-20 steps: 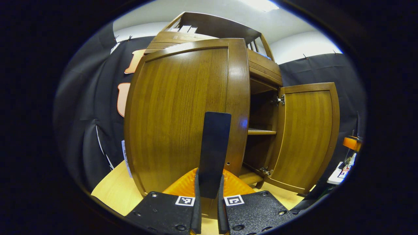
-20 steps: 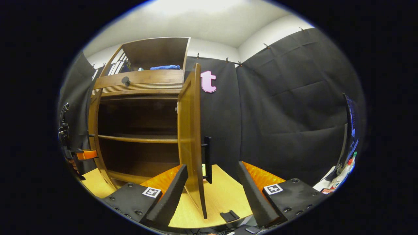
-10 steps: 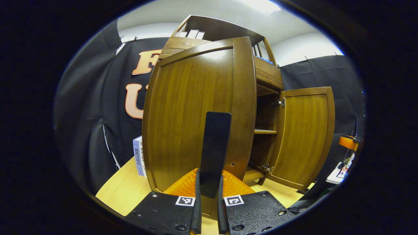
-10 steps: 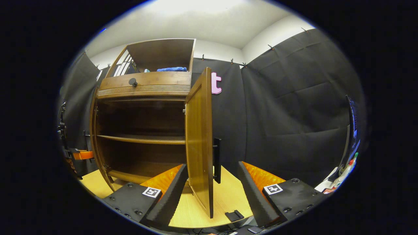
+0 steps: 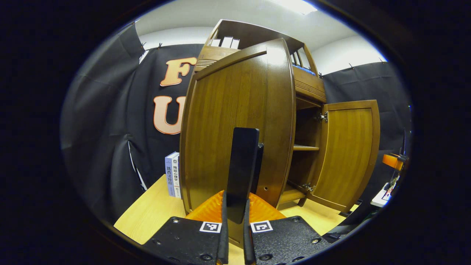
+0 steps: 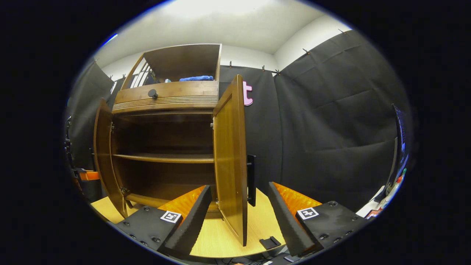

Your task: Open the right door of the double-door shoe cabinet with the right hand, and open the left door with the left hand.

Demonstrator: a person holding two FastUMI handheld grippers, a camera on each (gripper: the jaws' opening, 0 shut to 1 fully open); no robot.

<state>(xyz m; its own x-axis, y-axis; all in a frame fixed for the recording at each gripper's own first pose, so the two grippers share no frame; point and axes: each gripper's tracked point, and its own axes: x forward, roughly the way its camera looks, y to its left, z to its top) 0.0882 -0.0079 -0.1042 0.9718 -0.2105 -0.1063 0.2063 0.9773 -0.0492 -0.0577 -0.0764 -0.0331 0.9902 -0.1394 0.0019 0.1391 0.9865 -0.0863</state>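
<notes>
Fingers of the left claw (image 5: 234, 235) pinch the black handle (image 5: 242, 173) of the left door (image 5: 235, 125), swung wide from the shoe cabinet (image 6: 165, 147) on the counter (image 5: 151, 217). Right claw (image 6: 239, 217) gapes, straddling but not touching the opened right door (image 6: 230, 154).

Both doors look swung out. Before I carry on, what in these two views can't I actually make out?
- Left gripper view: the left door hides most of the cabinet interior.
- Left gripper view: the left claw covers its contact with the door handle.
- Right gripper view: the right door's handle sits mostly behind the right door.
- Right gripper view: the blue item up top is too small to identify.
</notes>
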